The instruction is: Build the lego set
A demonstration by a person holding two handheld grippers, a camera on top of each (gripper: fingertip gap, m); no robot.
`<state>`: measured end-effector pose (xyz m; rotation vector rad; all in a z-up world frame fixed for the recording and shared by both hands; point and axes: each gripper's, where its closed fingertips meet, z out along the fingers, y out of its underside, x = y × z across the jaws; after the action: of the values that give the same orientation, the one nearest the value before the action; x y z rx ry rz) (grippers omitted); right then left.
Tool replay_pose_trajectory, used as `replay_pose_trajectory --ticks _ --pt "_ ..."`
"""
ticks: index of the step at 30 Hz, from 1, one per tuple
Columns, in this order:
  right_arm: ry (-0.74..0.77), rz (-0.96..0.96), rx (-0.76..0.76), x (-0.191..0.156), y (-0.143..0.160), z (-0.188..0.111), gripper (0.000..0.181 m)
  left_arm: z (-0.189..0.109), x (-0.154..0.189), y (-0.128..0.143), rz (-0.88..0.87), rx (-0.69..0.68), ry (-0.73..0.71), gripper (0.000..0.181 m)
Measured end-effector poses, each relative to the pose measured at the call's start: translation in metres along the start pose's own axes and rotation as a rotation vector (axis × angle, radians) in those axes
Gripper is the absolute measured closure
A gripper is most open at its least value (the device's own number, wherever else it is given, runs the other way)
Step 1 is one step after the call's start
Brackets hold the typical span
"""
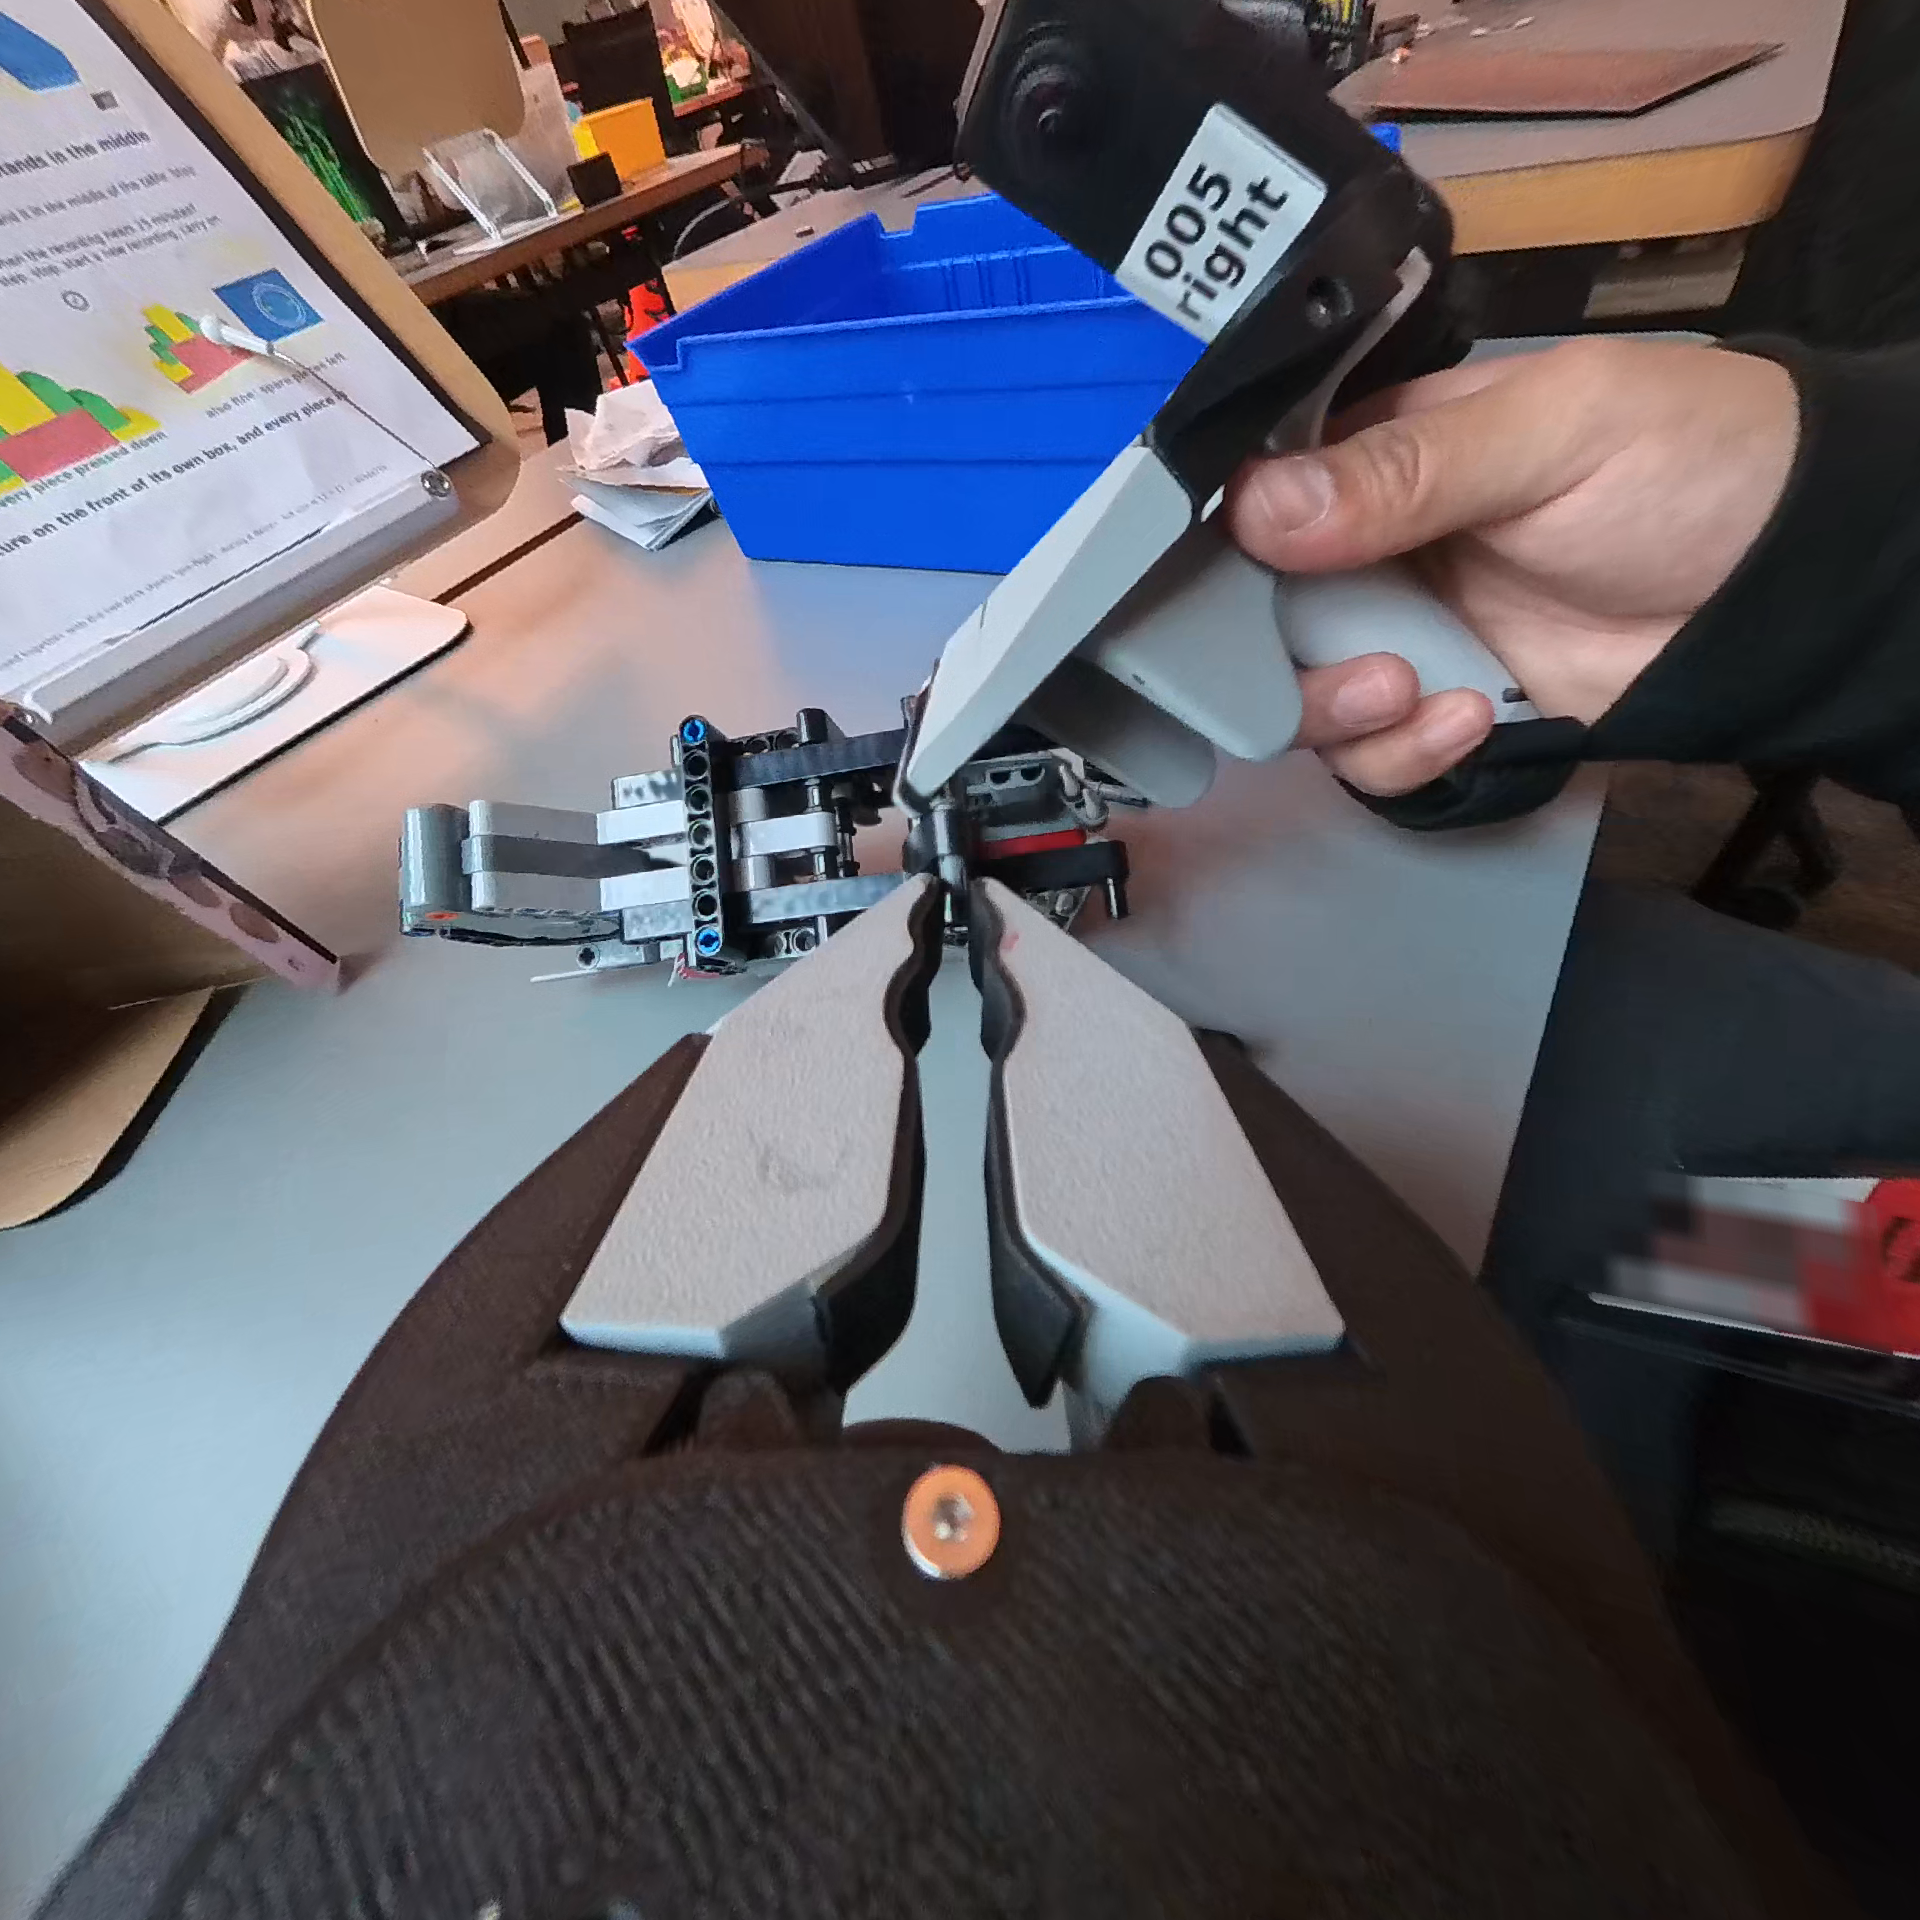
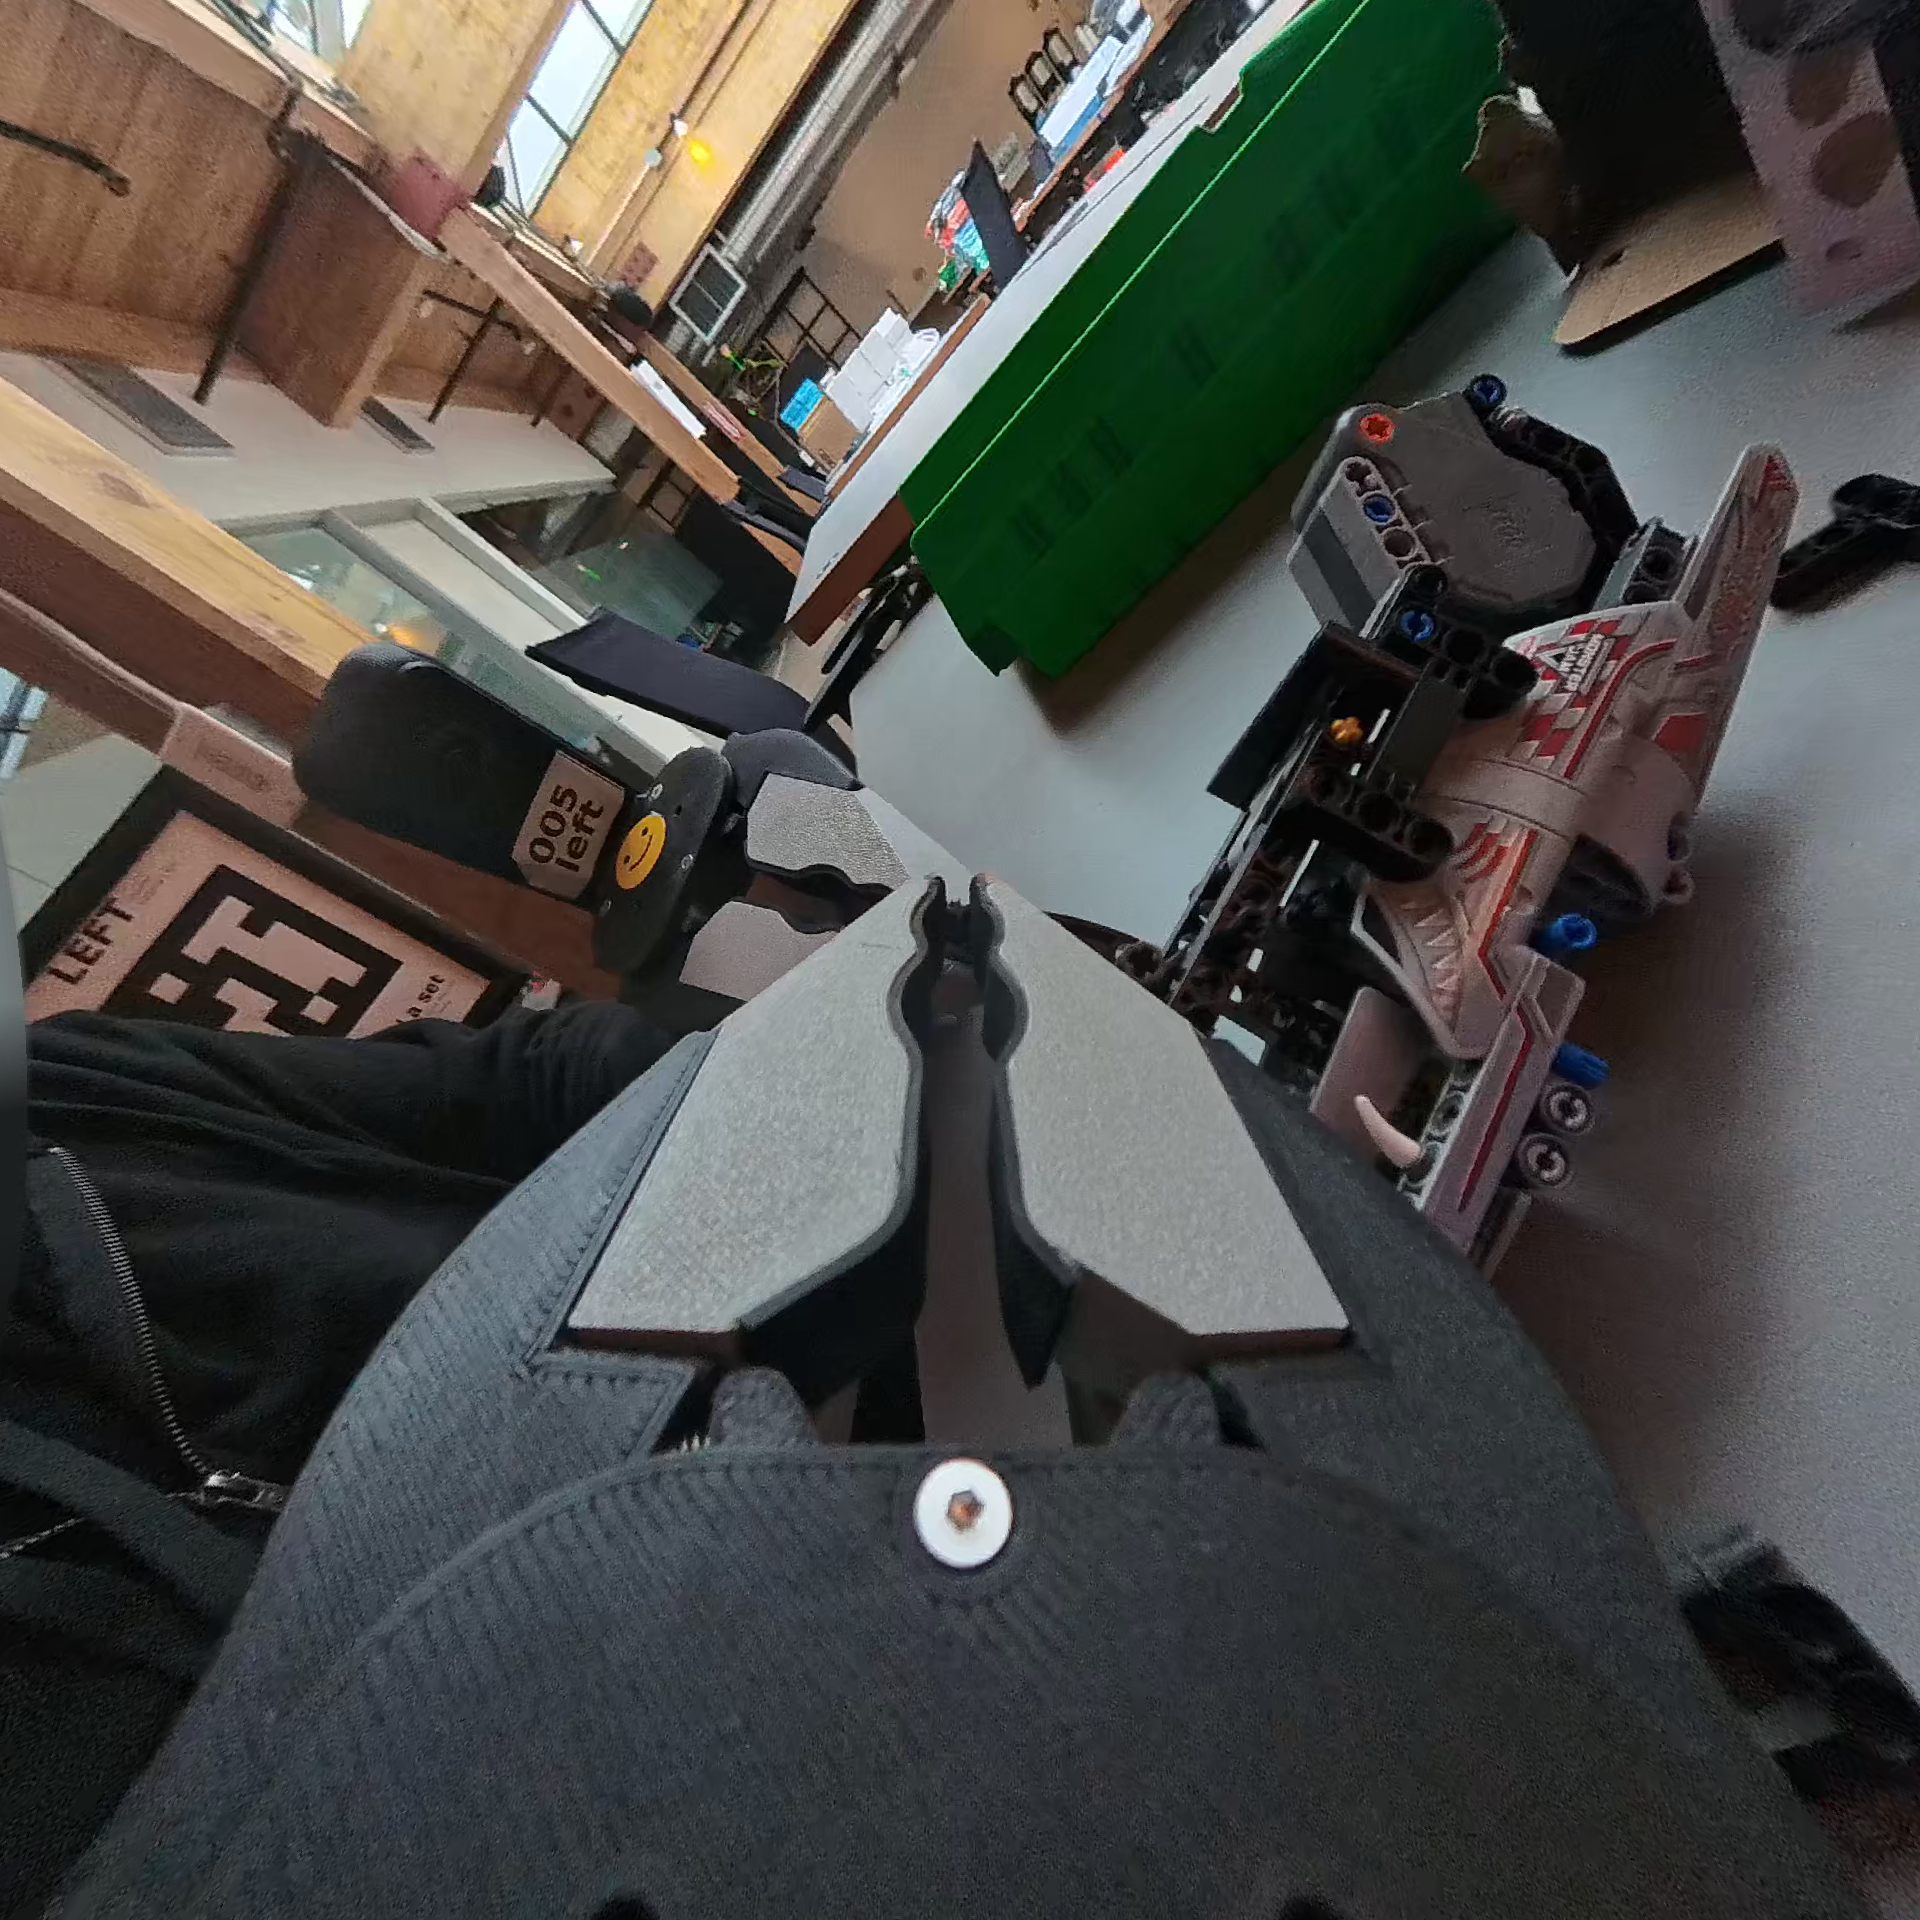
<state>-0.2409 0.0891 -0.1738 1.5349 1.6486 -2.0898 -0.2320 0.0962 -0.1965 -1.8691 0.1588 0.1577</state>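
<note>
A grey, black and red Lego model (image 1: 727, 842) lies on the grey table (image 1: 312, 1195). In the right wrist view the model (image 2: 1507, 831) shows its red-patterned panels. My left gripper (image 1: 951, 902) is shut on a short dark grey pin (image 1: 945, 842) that stands at the model's near edge. My right gripper (image 2: 958, 916) is shut on a small dark piece at the same spot. In the left wrist view the right gripper (image 1: 920, 795) comes down from the upper right onto the pin's top. In the right wrist view, the left gripper (image 2: 800, 883) points at my right fingertips.
A blue bin (image 1: 914, 416) stands behind the model, with folded paper (image 1: 644, 499) beside it. An instruction sheet on a stand (image 1: 156, 364) and a cardboard box (image 1: 104, 1039) are at the left. A green bin (image 2: 1195, 416) and a loose black piece (image 2: 1849, 540) lie beyond the model.
</note>
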Motion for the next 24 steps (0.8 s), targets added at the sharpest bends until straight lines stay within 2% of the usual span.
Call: replay_pose_trajectory --ticks 5,11,13,18,24 --pt "-0.015 0.016 0.005 0.001 -0.0022 -0.0019 0.181 -0.0013 0.0018 -0.0037 -0.023 0.026 0.025 0.174" --pt "0.042 -0.049 -0.025 0.0023 -0.0019 0.0002 0.181 -0.0024 0.0016 -0.0029 -0.025 0.021 0.031 0.173" --pt "0.06 -0.069 -0.048 0.0027 0.0001 0.0013 0.181 -0.0046 -0.0054 -0.0042 -0.032 0.029 -0.011 0.158" --pt "0.066 -0.087 -0.072 0.0008 0.0052 0.0063 0.181 -0.0044 -0.0021 -0.0039 -0.015 0.008 0.007 0.168" --pt "0.078 -0.102 -0.072 0.0005 0.0063 0.0075 0.181 -0.0022 -0.0019 0.0008 -0.048 -0.005 0.009 0.171"
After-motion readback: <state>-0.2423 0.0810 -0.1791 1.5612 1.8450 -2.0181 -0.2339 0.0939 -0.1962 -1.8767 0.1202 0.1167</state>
